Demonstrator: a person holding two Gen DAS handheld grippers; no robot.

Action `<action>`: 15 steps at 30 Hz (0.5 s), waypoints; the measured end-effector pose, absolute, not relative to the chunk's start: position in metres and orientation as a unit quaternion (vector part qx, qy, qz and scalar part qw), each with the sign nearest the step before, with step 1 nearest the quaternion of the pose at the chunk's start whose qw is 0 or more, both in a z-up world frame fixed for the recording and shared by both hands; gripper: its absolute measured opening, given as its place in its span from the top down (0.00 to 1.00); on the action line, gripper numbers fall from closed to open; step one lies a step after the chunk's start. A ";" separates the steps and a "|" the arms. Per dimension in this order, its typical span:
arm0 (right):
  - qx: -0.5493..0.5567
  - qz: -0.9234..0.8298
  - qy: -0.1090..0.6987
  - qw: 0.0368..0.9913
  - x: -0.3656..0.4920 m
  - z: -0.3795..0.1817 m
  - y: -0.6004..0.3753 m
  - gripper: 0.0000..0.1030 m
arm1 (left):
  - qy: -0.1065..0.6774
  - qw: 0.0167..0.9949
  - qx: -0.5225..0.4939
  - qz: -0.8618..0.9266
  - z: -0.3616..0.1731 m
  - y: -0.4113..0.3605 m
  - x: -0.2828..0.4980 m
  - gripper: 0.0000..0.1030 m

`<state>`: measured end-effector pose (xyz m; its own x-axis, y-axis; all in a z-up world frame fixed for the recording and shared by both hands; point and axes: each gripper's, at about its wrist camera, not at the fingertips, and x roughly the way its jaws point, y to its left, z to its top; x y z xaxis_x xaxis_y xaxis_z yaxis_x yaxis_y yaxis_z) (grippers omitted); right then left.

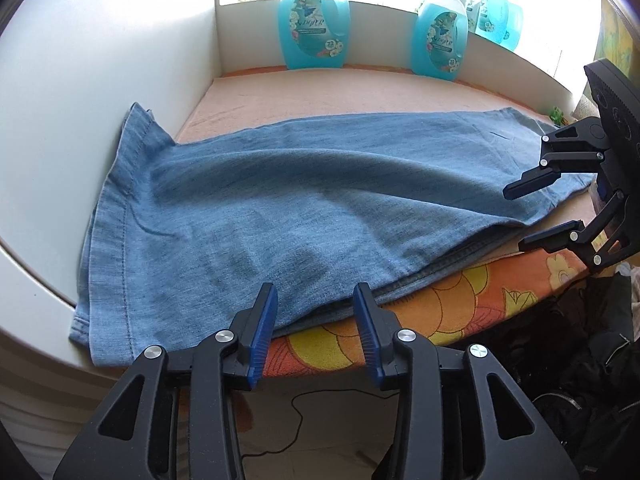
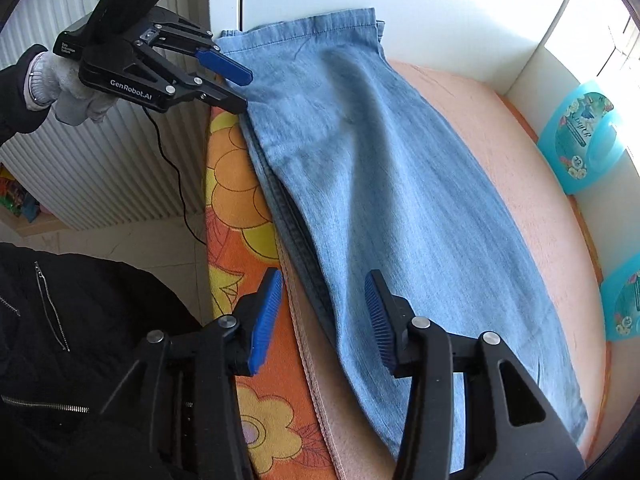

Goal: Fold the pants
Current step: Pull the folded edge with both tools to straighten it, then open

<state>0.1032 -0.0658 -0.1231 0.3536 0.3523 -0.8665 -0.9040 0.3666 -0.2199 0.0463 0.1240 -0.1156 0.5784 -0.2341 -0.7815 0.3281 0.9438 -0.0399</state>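
Blue denim pants (image 1: 304, 200) lying lengthwise, folded flat, on orange towel-covered bench (image 1: 320, 88), left hand-held gripper (image 1: 316, 300) spread above the near hem-side edge, pinching nothing, right hand-held gripper (image 2: 324, 292) spread over the opposite end, empty, detergent bottles (image 1: 314, 28) behind.

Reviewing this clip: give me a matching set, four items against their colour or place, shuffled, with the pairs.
Items:
1. pants
2. detergent bottles
3. flowered cover
4. left claw

Descriptions:
A. orange with yellow blooms, under the denim
B. turquoise, standing along the back wall
C. open at the near long edge of the denim
D. blue denim, lying flat with the legs stacked

Pairs: 1-D, 2-B, 3-A, 4-C
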 end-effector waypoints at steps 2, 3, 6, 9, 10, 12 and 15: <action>-0.380 0.429 0.372 0.730 0.102 -0.130 -0.056 0.57 | 0.435 0.880 0.081 -0.171 -0.120 0.115 0.047 0.63; -0.387 0.427 0.369 0.729 0.103 -0.134 -0.053 0.57 | 0.435 0.879 0.095 -0.170 -0.122 0.111 0.048 0.63; -0.377 0.421 0.384 0.730 0.112 -0.140 -0.046 0.82 | 0.440 0.876 0.105 -0.168 -0.126 0.110 0.052 0.77; -0.355 0.432 0.401 0.726 0.118 -0.141 -0.047 0.92 | 0.441 0.877 0.098 -0.164 -0.125 0.115 0.055 0.91; -0.352 0.434 0.401 0.726 0.118 -0.141 -0.048 0.93 | 0.438 0.878 0.097 -0.164 -0.123 0.116 0.054 0.91; -0.347 0.444 0.398 0.724 0.115 -0.137 -0.050 0.93 | 0.435 0.879 0.101 -0.167 -0.117 0.118 0.050 0.92; -0.347 0.440 0.406 0.722 0.115 -0.141 -0.052 0.93 | 0.441 0.875 0.092 -0.177 -0.114 0.121 0.045 0.92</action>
